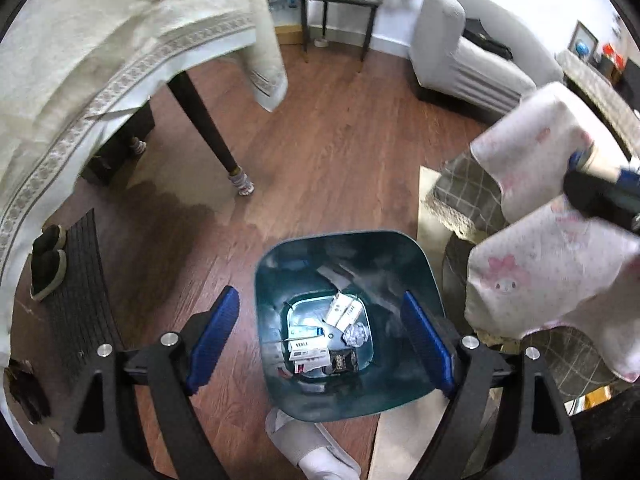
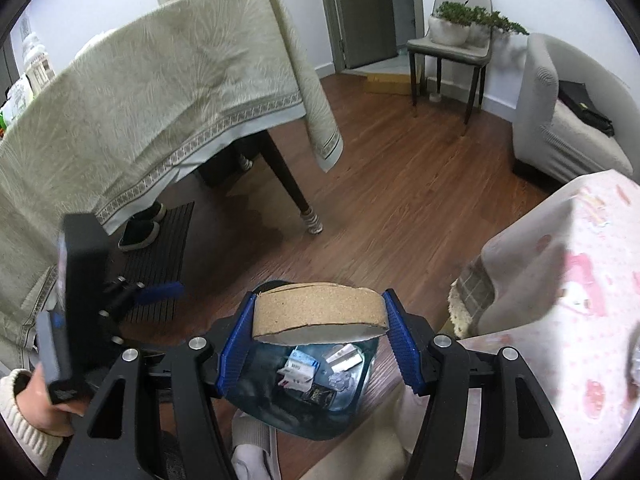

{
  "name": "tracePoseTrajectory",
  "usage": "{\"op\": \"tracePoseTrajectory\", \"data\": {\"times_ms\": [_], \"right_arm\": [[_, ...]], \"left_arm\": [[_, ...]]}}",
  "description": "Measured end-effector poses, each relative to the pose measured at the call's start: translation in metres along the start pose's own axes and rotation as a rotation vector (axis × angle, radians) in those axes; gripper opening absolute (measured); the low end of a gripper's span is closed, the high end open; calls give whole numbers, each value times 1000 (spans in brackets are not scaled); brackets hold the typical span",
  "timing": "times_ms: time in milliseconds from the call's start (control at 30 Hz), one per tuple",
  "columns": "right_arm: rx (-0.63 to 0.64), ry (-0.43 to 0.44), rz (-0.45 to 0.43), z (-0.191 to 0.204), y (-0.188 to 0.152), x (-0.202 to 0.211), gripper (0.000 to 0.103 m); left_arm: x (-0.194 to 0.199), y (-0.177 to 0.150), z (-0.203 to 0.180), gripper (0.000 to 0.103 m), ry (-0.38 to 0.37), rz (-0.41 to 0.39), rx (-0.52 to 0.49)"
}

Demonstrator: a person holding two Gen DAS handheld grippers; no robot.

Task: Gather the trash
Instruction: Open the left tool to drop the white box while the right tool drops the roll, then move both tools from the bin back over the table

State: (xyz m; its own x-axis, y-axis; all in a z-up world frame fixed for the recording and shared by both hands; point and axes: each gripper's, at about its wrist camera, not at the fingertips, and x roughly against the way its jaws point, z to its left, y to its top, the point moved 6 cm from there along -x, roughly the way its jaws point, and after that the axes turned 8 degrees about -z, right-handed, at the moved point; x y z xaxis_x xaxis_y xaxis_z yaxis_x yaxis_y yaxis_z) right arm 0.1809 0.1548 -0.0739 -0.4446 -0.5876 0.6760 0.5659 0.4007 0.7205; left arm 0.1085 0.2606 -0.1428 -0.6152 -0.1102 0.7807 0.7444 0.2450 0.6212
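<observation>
1. Nearest the right wrist camera, the right gripper (image 2: 320, 336) has its blue pads pressed on either end of a cardboard tape-roll core (image 2: 320, 310), a flat tan ring held across its width, above the mouth of the bin
2. That core looks light and stiff, though a hollow card ring may buckle if squeezed harder; its rough paper face should not slip on the ribbed pads, and the present hold across the outer wall seems the sensible place
3. Directly beneath it stands the dark teal trash bin (image 1: 424, 276) on the wooden floor (image 1: 340, 152), with small cartons (image 1: 344, 310), a crumpled foil ball (image 1: 356, 334) and wrappers already at the bottom
4. The left gripper (image 1: 320, 340) hangs over the same bin with its jaws wide apart and nothing between them
5. To the right of the bin, a pink-printed cloth (image 1: 540, 280) drapes over furniture and hangs near the rim
6. Further out, a table under a pale green tablecloth (image 2: 160, 92) stands to the left, with a grey sofa (image 2: 560, 120) across the room
</observation>
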Motion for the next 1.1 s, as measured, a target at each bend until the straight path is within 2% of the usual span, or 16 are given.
{"op": "tracePoseTrajectory", "data": {"times_ms": [133, 300, 467, 533, 600, 633, 1100], "right_arm": [[7, -7, 41, 5, -7, -15, 63], [23, -3, 108, 15, -21, -38, 63], [50, 2, 167, 27, -37, -61, 64], [59, 0, 182, 27, -44, -66, 65], [59, -6, 213, 26, -51, -74, 72], [59, -10, 217, 26, -54, -76, 80], [35, -7, 219, 14, -61, -70, 81]], "left_arm": [[9, 6, 16, 77, 7, -28, 47], [29, 17, 35, 57, 14, -91, 110], [47, 26, 38, 48, -10, -125, 131], [53, 28, 39, 48, -4, -137, 121], [59, 29, 38, 48, -8, -151, 112], [62, 30, 39, 48, -7, -159, 106], [97, 55, 23, 48, -27, -251, 79]]}}
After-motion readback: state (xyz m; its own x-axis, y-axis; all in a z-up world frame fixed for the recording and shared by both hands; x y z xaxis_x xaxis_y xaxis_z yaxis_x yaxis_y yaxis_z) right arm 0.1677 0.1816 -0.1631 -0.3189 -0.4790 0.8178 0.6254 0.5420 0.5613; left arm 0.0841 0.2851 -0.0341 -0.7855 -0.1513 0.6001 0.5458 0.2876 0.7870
